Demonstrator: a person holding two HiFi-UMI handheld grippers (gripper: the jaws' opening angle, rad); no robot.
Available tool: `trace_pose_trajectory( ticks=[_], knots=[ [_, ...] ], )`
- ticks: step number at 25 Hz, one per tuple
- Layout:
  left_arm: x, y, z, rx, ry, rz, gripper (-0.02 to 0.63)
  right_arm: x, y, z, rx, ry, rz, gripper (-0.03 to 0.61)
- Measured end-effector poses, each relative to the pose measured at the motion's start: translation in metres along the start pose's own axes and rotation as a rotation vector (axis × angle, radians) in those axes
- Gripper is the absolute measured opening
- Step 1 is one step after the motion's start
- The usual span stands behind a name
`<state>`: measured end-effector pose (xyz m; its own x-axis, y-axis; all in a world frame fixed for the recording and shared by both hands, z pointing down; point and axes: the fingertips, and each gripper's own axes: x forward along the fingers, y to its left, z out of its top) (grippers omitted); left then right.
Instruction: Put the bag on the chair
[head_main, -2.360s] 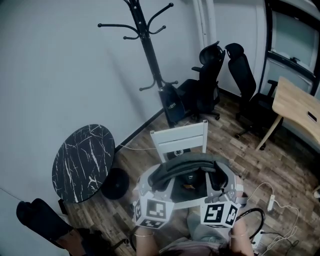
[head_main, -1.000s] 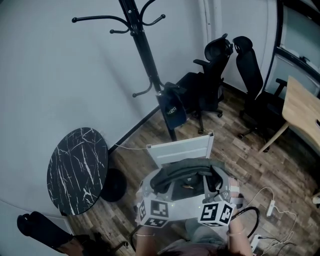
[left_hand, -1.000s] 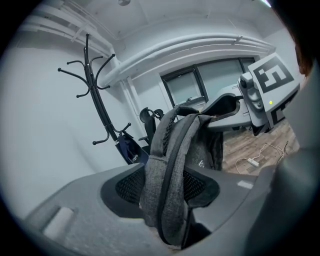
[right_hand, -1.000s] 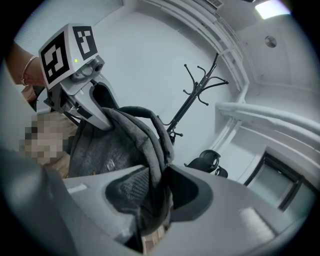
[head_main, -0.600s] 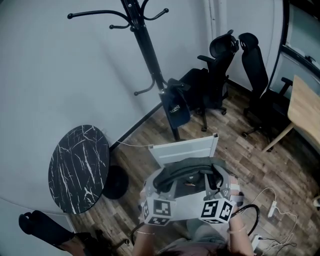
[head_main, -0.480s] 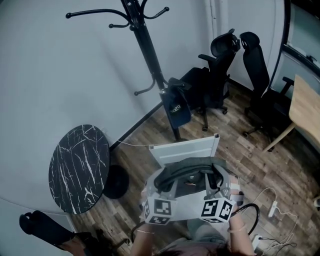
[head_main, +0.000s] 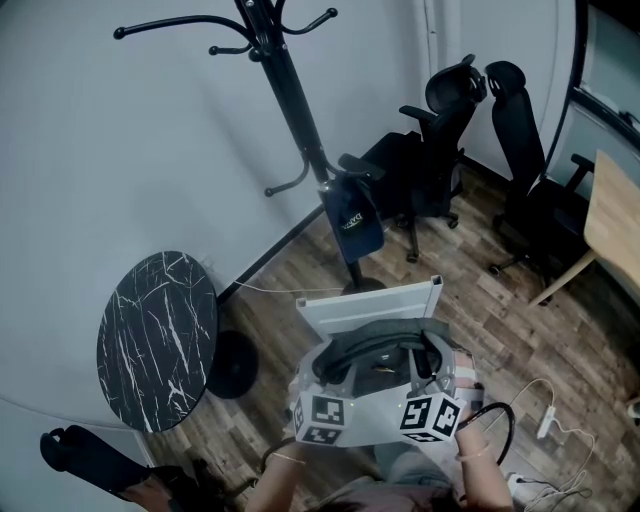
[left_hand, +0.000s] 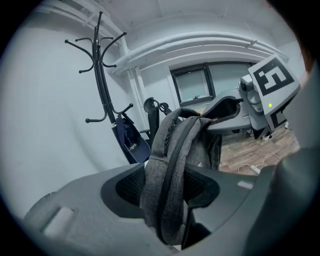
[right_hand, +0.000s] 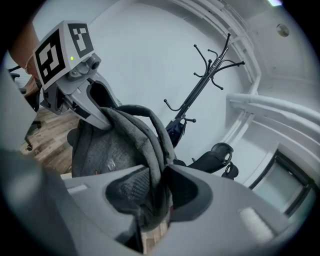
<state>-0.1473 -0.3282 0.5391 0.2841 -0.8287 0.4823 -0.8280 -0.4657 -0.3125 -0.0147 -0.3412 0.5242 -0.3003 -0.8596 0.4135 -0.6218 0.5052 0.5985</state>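
Note:
A grey backpack (head_main: 380, 355) hangs between my two grippers, just in front of a white chair (head_main: 372, 301) whose backrest shows behind it. My left gripper (left_hand: 167, 200) is shut on one grey shoulder strap (left_hand: 167, 165). My right gripper (right_hand: 155, 195) is shut on the other strap (right_hand: 150, 145). In the head view both marker cubes, the left (head_main: 325, 418) and the right (head_main: 432, 415), sit side by side below the bag. The chair's seat is hidden under the bag and grippers.
A black coat stand (head_main: 290, 110) with a dark blue bag (head_main: 352, 222) hung low stands against the wall behind the chair. Two black office chairs (head_main: 440, 150) are at the back right. A round black marble table (head_main: 155, 335) is left. Cables (head_main: 540, 420) lie on the floor right.
The view has shifted slightly; the bag and both grippers have edged forward toward the white chair. Both grips on the straps hold as before.

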Motion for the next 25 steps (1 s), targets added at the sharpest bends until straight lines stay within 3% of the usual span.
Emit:
trace_pose_trajectory(
  ticks=[25],
  knots=[
    [0.078, 0.012, -0.053, -0.032, 0.13, -0.067, 0.198, 0.079, 0.033, -0.042, -0.028, 0.064, 0.109, 0.11]
  ],
)
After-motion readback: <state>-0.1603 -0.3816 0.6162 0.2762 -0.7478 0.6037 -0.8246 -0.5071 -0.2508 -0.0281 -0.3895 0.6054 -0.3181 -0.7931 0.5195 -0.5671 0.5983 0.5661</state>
